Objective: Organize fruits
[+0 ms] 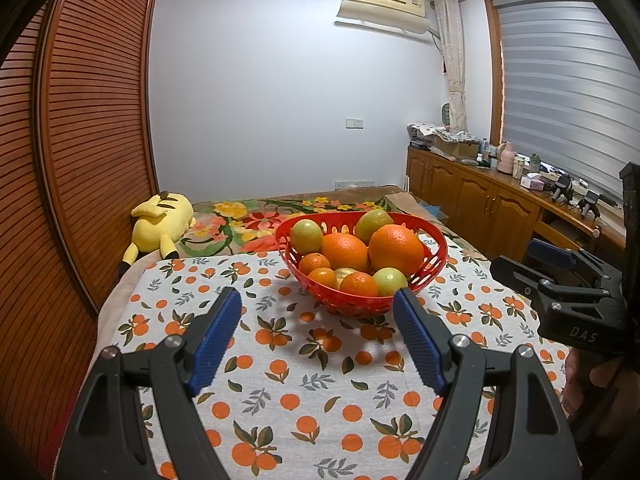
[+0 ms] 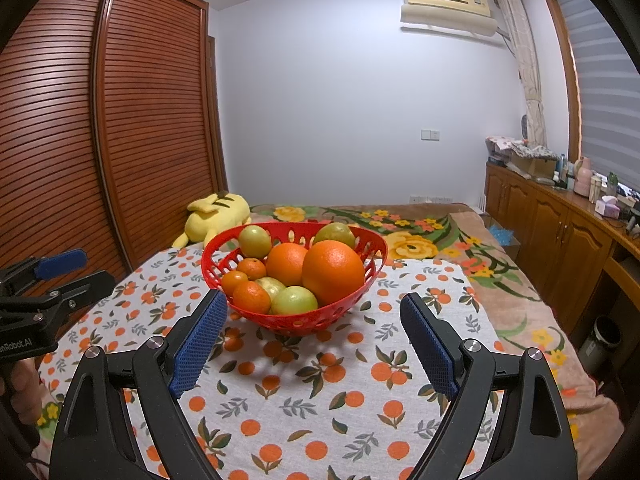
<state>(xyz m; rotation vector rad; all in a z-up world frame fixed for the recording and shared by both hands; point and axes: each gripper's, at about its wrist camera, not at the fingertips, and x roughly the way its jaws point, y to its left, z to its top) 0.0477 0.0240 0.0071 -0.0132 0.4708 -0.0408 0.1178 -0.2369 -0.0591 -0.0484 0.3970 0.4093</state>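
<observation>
red perforated basket [image 1: 434, 258]: orange and green-yellow fruits. under basket, cloth [image 1: 280, 360] white with orange-fruit print. left of basket, yellow plush [image 1: 160, 220].

Both my wrist cameras look forward and slightly down along their open blue pads, low over the patterned cloth [image 1: 304, 380]. Each faces the red basket [image 1: 434, 258] of fruit from close range, with the bed and far wall behind. My left hand-held gripper [image 1: 318, 336] sees my right hand-held gripper [image 2: 310, 340] at its edge, and the reverse.

Yellow plush toy [image 1: 160, 226] beside slatted wardrobe [image 1: 80, 160] (air conditioner [image 1: 382, 6] above), orange-print tablecloth [image 1: 304, 392].
</observation>
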